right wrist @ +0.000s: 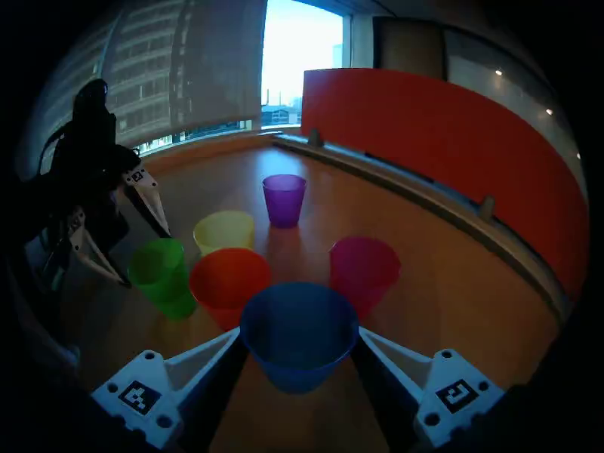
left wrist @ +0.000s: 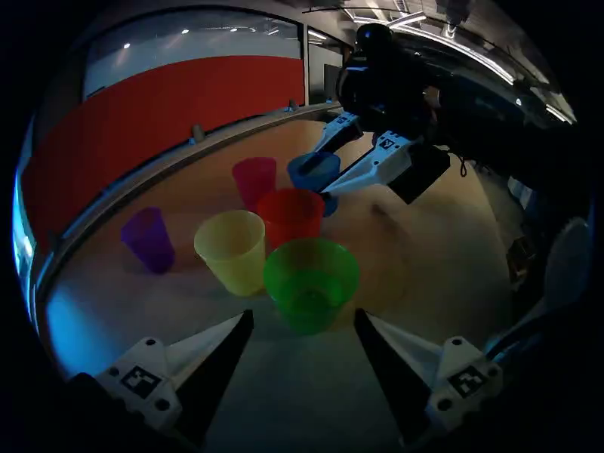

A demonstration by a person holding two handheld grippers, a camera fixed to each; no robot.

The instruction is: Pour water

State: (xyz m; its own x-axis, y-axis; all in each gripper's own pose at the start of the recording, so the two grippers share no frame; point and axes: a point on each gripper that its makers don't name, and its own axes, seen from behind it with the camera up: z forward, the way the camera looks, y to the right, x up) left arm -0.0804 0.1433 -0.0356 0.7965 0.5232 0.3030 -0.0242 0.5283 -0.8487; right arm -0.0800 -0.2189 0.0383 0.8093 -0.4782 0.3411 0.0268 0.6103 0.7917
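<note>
Several coloured plastic cups stand grouped on a wooden table (left wrist: 423, 249). In the left gripper view, my left gripper (left wrist: 302, 321) is open, one fingertip on each side of the green cup (left wrist: 309, 283) with a gap at both. Across the group, my right gripper (left wrist: 343, 162) is shut on the blue cup (left wrist: 313, 172). The right gripper view has the blue cup (right wrist: 298, 332) upright between the fingers of my right gripper (right wrist: 300, 336), its rim touching both. My left gripper (right wrist: 149, 260) is at the green cup (right wrist: 162, 291). I cannot tell whether any cup holds water.
A red cup (right wrist: 229, 283), a yellow cup (right wrist: 224, 230), a magenta cup (right wrist: 365, 268) and a purple cup (right wrist: 284, 198) stand between the two grippers. A red partition (right wrist: 453, 136) runs along the table's far edge. A person in dark sleeves (left wrist: 483, 113) holds the right gripper.
</note>
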